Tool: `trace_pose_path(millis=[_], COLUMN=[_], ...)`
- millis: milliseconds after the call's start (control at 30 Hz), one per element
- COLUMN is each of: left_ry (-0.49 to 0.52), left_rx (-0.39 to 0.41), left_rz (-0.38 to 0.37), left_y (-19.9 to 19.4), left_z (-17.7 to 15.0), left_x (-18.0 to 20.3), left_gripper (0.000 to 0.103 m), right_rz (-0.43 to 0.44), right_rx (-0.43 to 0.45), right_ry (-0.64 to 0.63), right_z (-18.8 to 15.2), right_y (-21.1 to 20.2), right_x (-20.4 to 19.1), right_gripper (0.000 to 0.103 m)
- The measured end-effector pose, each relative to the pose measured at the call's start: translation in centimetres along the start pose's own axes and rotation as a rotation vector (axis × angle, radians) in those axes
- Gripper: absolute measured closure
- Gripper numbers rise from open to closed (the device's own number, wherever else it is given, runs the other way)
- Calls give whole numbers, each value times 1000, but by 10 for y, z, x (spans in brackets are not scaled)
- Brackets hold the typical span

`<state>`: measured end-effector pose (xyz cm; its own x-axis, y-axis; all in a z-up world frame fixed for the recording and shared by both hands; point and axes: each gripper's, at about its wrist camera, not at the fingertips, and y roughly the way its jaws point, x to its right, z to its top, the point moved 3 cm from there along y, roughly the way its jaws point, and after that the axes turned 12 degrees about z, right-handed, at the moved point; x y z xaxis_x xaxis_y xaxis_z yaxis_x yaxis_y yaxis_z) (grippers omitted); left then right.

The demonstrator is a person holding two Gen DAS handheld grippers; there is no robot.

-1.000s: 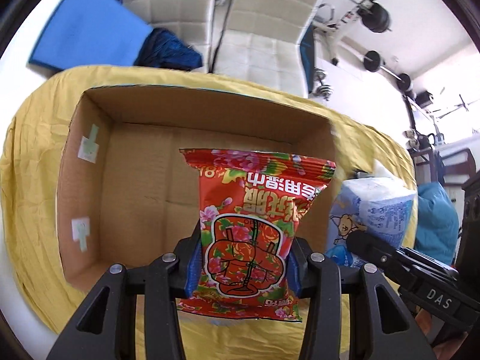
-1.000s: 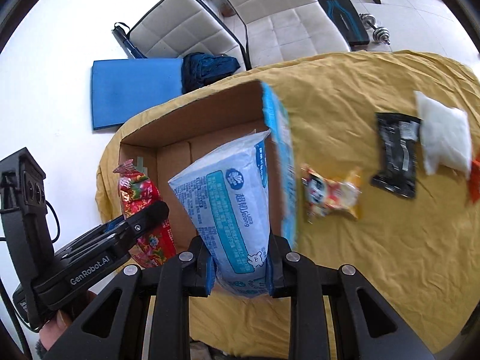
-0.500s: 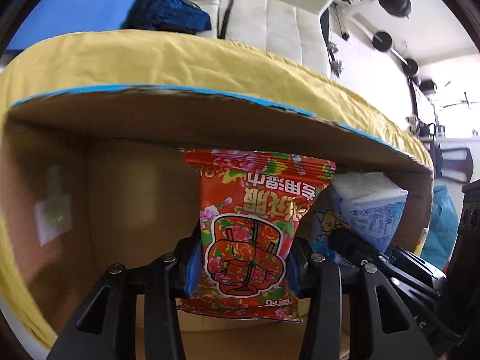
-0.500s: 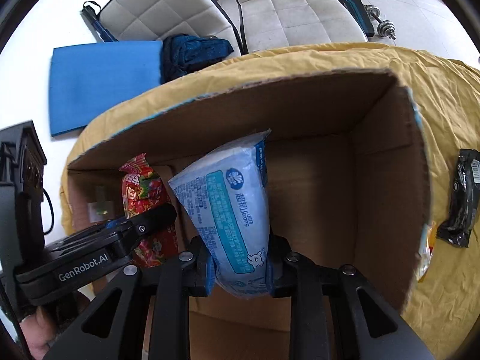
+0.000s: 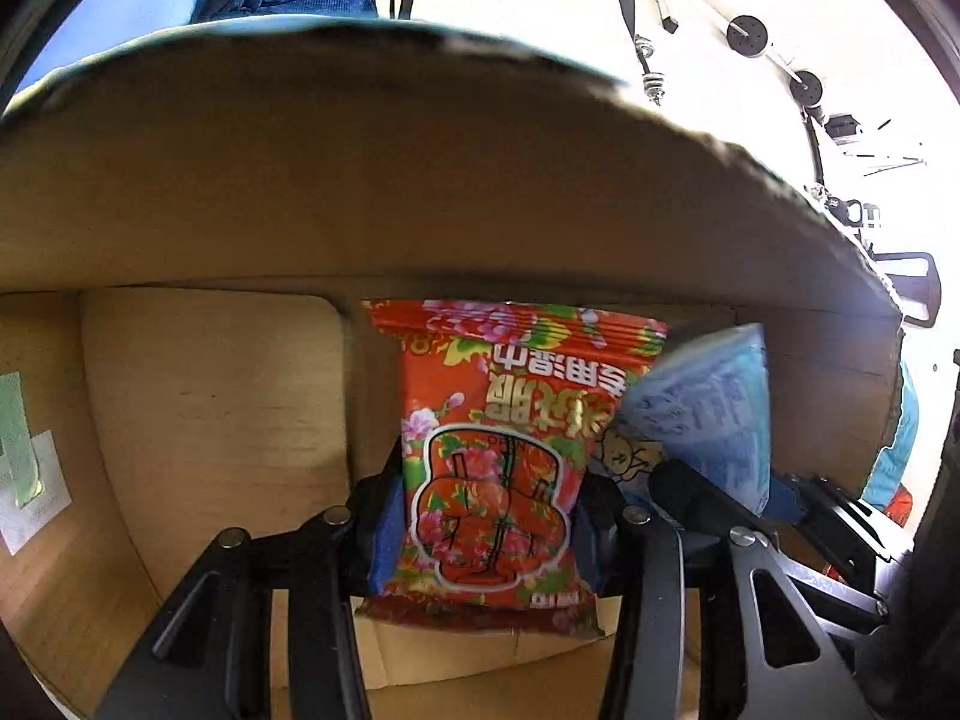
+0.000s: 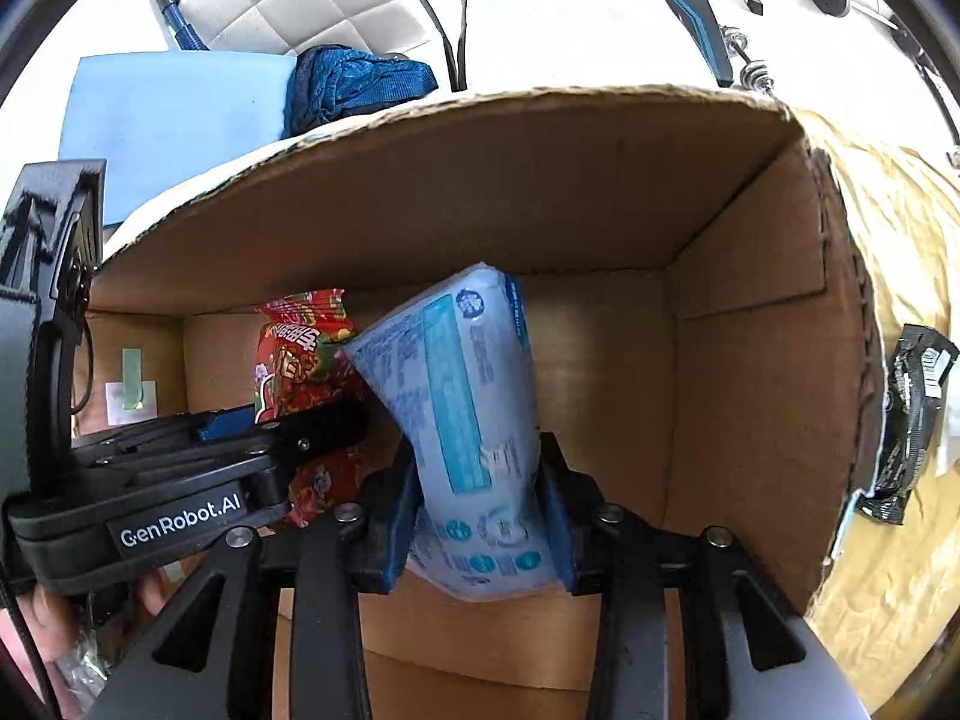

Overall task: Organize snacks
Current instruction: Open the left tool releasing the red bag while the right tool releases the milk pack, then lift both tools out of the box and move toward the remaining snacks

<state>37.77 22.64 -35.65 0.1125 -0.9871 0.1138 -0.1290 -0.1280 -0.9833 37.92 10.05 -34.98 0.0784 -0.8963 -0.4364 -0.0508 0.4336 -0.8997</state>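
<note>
Both grippers reach down into the open cardboard box [image 5: 420, 180] [image 6: 750, 390]. My left gripper [image 5: 489, 498] is shut on a red flowered snack packet [image 5: 492, 468], which stands upright against the box's far wall. Its black body [image 6: 180, 480] and the red packet [image 6: 294, 354] also show at the left of the right wrist view. My right gripper [image 6: 480, 516] has its jaws opening around a pale blue snack packet [image 6: 462, 396]. That packet is blurred and leans left toward the red one. The blue packet [image 5: 708, 414] is also seen at the right of the left wrist view.
The box sits on a yellow cloth [image 6: 900, 228]. A black snack packet [image 6: 912, 414] lies on the cloth outside the box's right wall. A hand [image 6: 48, 618] shows at the lower left. Behind the table are white chairs, a blue mat and dumbbells.
Both grippers have sunk from above the box to inside it, with their packets. The right jaws have spread a little and the blue packet now looks blurred between them.
</note>
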Motion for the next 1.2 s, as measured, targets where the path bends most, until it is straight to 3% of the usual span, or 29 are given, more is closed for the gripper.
trace_pose_path(millis=[200, 433, 533, 700, 867, 1067, 1200], left_ry=[-40, -33, -44, -57, -60, -78, -86], left_rx=[-7, 55, 110, 202, 271, 323, 358], left_rz=[-20, 27, 60, 128, 158, 163, 203], left_y=[-6, -30, -47, -80, -105, -120, -129], left_z=[-7, -21, -41, -76, -115, -131, -137], left_x=[1, -2, -6, -4, -9, -43, -51], left_gripper=[54, 54, 54, 46, 45, 33, 12], right_rz=[-21, -38, -69, -130, -176, -183, -187], right_rx=[-2, 32, 61, 71, 78, 92, 119], right_ry=[2, 11, 0, -23, -41, -65, -79], right_z=[-10, -24, -30, -49, -71, -97, -109], right_y=[-8, -27, -39, -55, -67, -84, -95], right_x=[-7, -11, -16, -22, -27, -37, -46], right_gripper=[51, 45, 37, 36, 33, 32, 23])
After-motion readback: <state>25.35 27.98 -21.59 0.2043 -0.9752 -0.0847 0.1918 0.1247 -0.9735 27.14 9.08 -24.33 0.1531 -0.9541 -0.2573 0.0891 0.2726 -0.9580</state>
